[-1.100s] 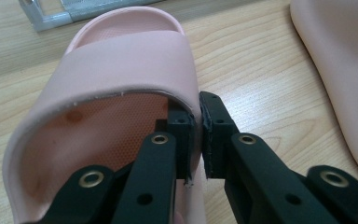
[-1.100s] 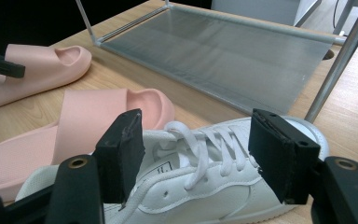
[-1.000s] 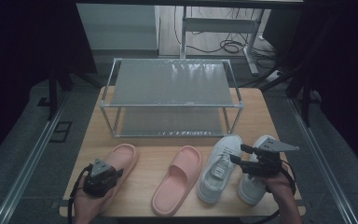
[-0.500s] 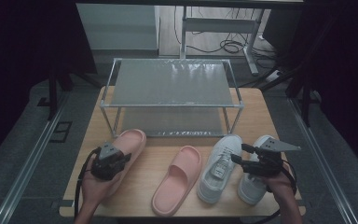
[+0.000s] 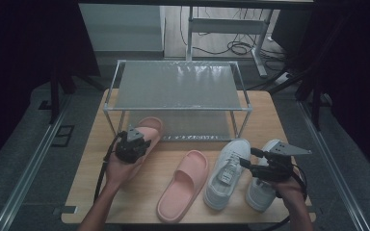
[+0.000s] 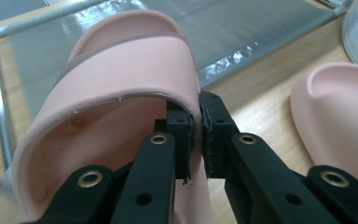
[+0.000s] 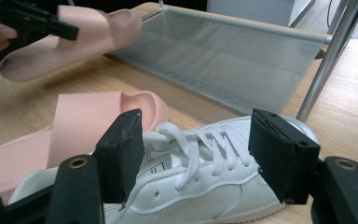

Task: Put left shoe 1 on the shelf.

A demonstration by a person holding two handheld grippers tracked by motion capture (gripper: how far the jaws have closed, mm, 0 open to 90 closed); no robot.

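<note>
My left gripper is shut on the side wall of a pink slipper, whose toe points at the lower shelf of a metal rack. In the left gripper view the pads pinch the pink slipper's edge from inside and outside. A second pink slipper lies flat on the table, with a white sneaker to its right. My right gripper hovers open over that white sneaker, one jaw on each side and not touching. Another white sneaker lies partly under that hand.
The rack's top shelf spans the back half of the wooden table. Its upright legs stand near the sneakers. The second slipper lies close on the right of the held one.
My left gripper has carried the pink slipper forward and slightly up, from the table's front left to the rack's lower shelf. The right gripper has stayed over the sneaker.
</note>
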